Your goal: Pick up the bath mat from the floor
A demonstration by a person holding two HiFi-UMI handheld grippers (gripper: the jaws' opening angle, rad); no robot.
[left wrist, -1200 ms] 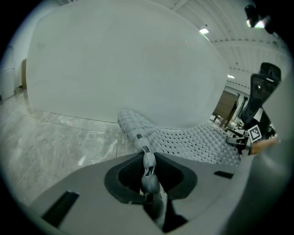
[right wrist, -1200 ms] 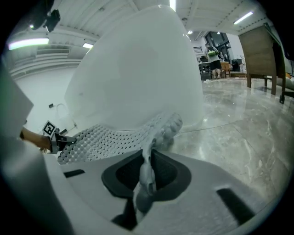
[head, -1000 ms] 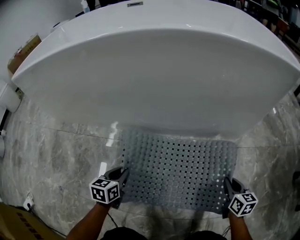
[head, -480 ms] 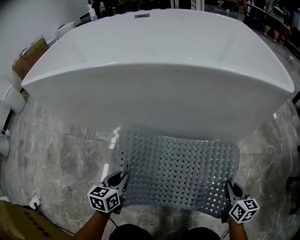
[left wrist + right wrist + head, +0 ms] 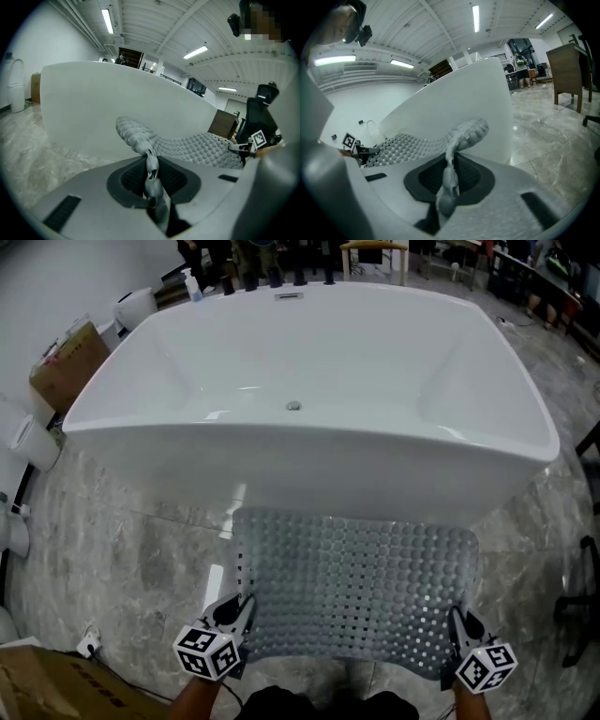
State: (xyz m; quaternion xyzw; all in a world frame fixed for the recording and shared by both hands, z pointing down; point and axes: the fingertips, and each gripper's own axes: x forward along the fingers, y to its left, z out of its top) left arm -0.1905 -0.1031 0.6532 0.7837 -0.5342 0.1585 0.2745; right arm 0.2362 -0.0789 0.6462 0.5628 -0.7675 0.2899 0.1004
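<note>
A grey perforated bath mat (image 5: 361, 582) with a bumpy surface hangs stretched between my two grippers, in front of the white bathtub (image 5: 309, 381). My left gripper (image 5: 242, 613) is shut on the mat's near left corner, and my right gripper (image 5: 457, 622) is shut on its near right corner. In the left gripper view the mat's edge (image 5: 150, 164) is pinched between the dark pads and the sheet runs off to the right gripper (image 5: 251, 143). The right gripper view shows the same pinch on the mat (image 5: 451, 159), with the left gripper (image 5: 354, 145) far off at the left.
Grey marble floor (image 5: 112, 549) surrounds the tub. A cardboard box (image 5: 66, 357) and white fixtures (image 5: 33, 442) stand at the left, another box (image 5: 56, 690) at the near left corner. A chair base (image 5: 581, 596) shows at the right edge.
The mat has come up off the floor with both grippers still shut on its corners. My head view has risen, so the tub's inside and drain now show.
</note>
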